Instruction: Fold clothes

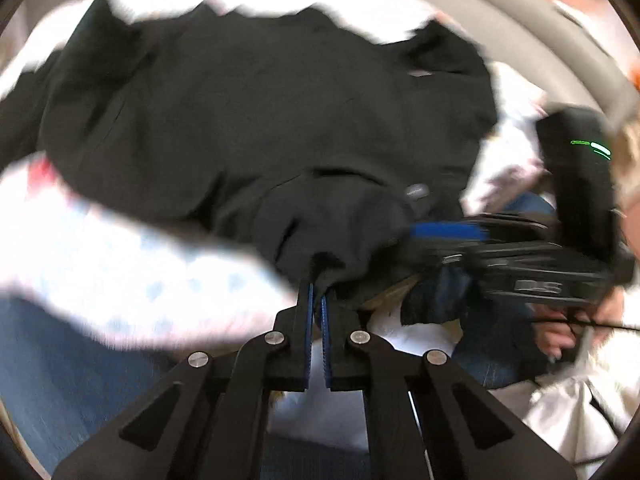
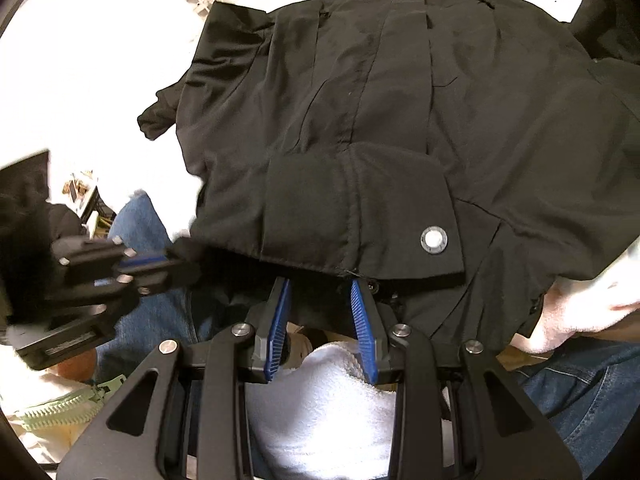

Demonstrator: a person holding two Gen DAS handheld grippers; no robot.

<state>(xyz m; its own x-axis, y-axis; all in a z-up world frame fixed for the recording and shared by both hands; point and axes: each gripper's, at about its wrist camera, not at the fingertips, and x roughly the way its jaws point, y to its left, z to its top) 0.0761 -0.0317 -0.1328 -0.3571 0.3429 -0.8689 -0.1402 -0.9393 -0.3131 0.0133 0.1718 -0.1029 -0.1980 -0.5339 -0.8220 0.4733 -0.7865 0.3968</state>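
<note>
Left wrist view: the left gripper (image 1: pixel 318 286) has its two blue-padded fingers (image 1: pixel 308 320) pressed almost together, pinching a bunched fold at the near edge of a black jacket (image 1: pixel 260 120). The jacket spreads away from the fingers over a white bed sheet (image 1: pixel 132 276), and this view is blurred, so fine detail on the cloth cannot be made out. To the right, the right gripper (image 1: pixel 444 234) reaches in sideways toward the same near edge, with a hand (image 1: pixel 560 332) on its handle. Blue jeans (image 1: pixel 60 368) show below the sheet's near edge.

Right wrist view: the right gripper (image 2: pixel 320 296) has its fingers (image 2: pixel 362 332) spread wide apart, with nothing between them; their tips sit just under the jacket's (image 2: pixel 400 100) near hem. A flap with a round metal snap (image 2: pixel 433 240) lies folded on the jacket close to that hem. The jacket lies flat across the sheet (image 2: pixel 80 60), its sleeve end toward the left edge. At the left, the left gripper (image 2: pixel 168 264) clamps the jacket's near corner. A white towel (image 2: pixel 320 392) lies beneath the fingers, over the jeans (image 2: pixel 580 392). No container shows in either view.
</note>
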